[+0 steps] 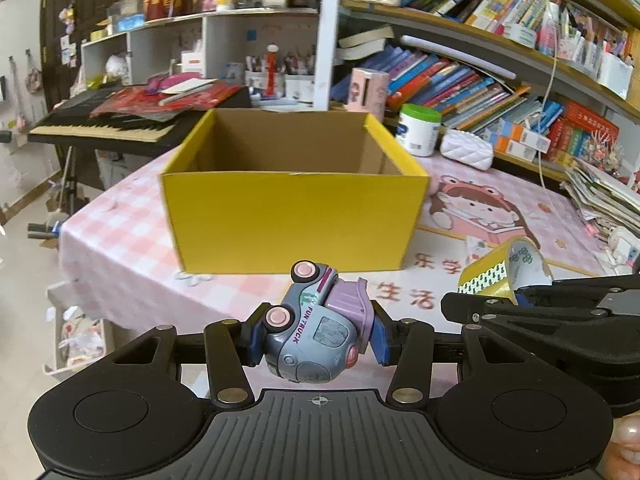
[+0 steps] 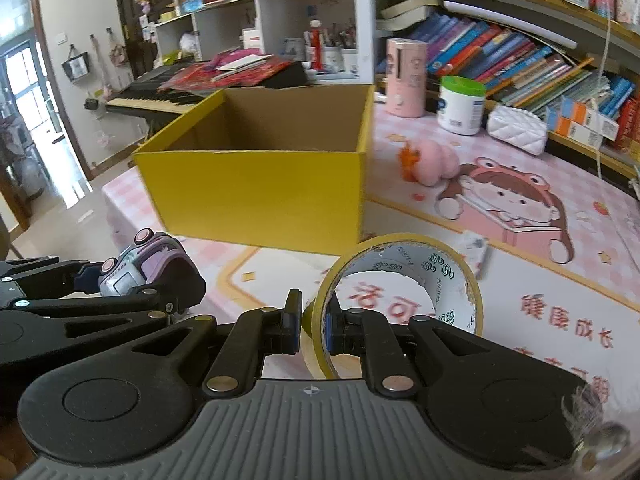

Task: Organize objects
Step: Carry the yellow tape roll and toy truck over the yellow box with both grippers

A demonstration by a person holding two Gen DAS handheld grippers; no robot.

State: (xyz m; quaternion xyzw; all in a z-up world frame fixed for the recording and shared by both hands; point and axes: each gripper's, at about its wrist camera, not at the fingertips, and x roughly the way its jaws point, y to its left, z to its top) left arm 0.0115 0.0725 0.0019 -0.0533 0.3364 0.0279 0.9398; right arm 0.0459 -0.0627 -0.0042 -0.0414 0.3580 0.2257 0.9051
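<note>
Because both loads hang above the table short of the yellow box (image 1: pixel 294 216), either could strike its near wall or slip free. The left gripper (image 1: pixel 316 338) is closed on the toy truck (image 1: pixel 316 332), tipped on its side. The right gripper (image 2: pixel 312 330) pinches the tape roll (image 2: pixel 400 280) by its wall, jaws nearly together.
</note>
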